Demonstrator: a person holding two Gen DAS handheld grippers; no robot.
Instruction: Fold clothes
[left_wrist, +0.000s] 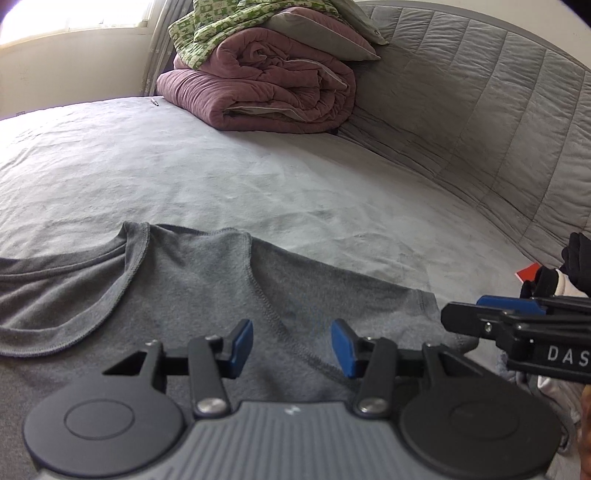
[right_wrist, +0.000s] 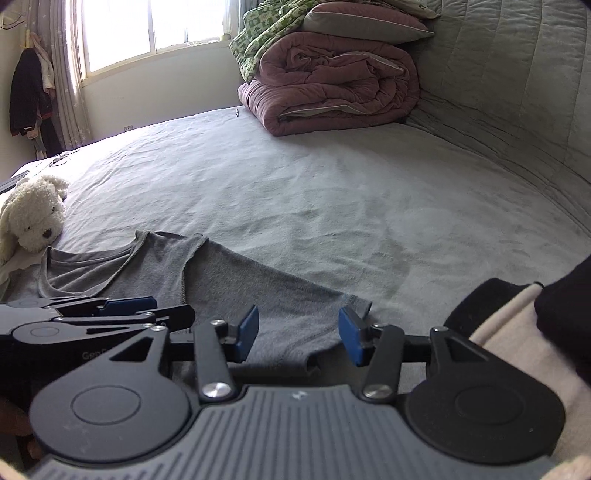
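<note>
The grey shirt (left_wrist: 207, 295) lies spread on the bed (left_wrist: 258, 177), neckline toward ten o'clock and sleeve toward three, with no fold made that I can see. The left gripper (left_wrist: 291, 345) and the right gripper (right_wrist: 297, 334) hover over it, jaws apart and empty, so I judge all the folding is left.

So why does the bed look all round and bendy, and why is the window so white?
Left wrist view: the fisheye lens bulges the bed and curves the quilted headboard; the window is washed out by daylight. Right wrist view: same bulge, the window glares white, and the dark corners come from the lens edge.
</note>
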